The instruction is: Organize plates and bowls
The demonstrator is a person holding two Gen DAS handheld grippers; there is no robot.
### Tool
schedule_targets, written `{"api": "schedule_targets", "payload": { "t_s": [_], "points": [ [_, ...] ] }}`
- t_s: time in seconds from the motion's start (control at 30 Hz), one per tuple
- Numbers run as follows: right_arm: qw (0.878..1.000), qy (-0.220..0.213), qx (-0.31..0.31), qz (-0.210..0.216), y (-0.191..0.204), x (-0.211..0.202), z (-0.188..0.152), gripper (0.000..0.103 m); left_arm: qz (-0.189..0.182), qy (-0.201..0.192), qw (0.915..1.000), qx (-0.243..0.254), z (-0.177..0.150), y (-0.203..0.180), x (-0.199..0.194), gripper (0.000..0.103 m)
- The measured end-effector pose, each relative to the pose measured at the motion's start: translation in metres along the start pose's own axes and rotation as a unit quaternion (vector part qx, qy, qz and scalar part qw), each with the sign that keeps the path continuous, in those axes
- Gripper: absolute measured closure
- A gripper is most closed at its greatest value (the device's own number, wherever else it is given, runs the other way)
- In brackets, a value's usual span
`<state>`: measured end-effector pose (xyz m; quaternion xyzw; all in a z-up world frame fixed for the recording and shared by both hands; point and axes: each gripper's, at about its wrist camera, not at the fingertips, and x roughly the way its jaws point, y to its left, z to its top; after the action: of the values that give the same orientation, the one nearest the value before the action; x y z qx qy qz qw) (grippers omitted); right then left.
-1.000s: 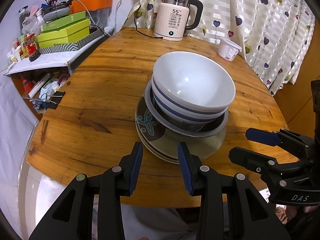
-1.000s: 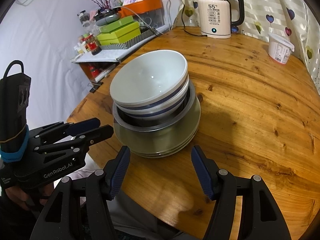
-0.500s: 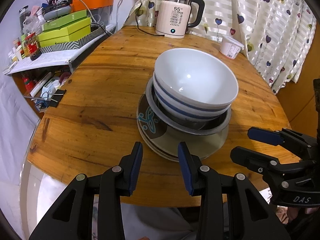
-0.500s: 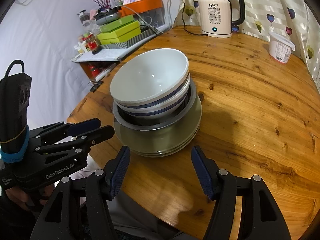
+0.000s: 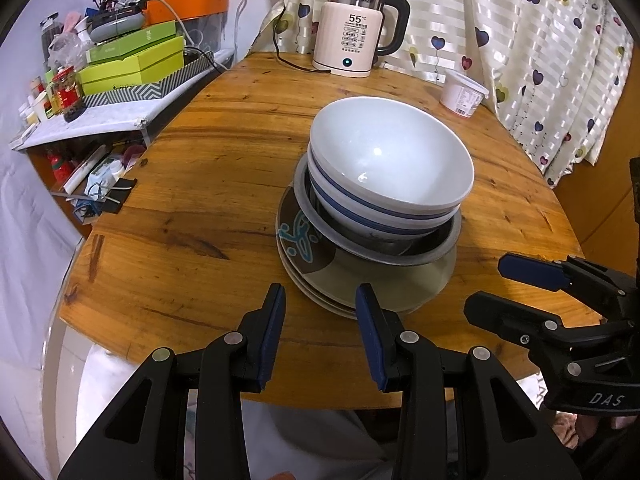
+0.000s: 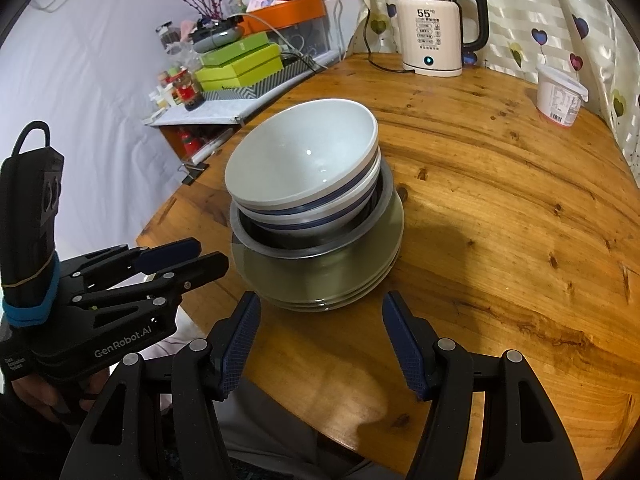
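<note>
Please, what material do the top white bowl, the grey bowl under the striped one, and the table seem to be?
Top white bowl: likely glazed ceramic or porcelain, since it is glossy with bright highlights; melamine is possible. Grey bowl: probably stainless steel, with a dull metallic sheen and thin rolled rim. Table: varnished wood, showing knots, grain and a shine.
</note>
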<state>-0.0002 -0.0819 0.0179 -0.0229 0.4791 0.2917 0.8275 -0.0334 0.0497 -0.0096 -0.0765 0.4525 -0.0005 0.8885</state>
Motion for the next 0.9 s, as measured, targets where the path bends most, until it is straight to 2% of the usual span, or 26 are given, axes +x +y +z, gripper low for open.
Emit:
{"api": "schedule_targets", "payload": {
  "t_s": [0.9],
  "points": [
    [1.0, 0.001, -0.001, -0.001, -0.0007, -0.0025, -0.0008, 0.039, 0.002, -0.005, 1.0, 0.007, 0.003, -0.0023, -0.0004, 0.065]
  ]
}}
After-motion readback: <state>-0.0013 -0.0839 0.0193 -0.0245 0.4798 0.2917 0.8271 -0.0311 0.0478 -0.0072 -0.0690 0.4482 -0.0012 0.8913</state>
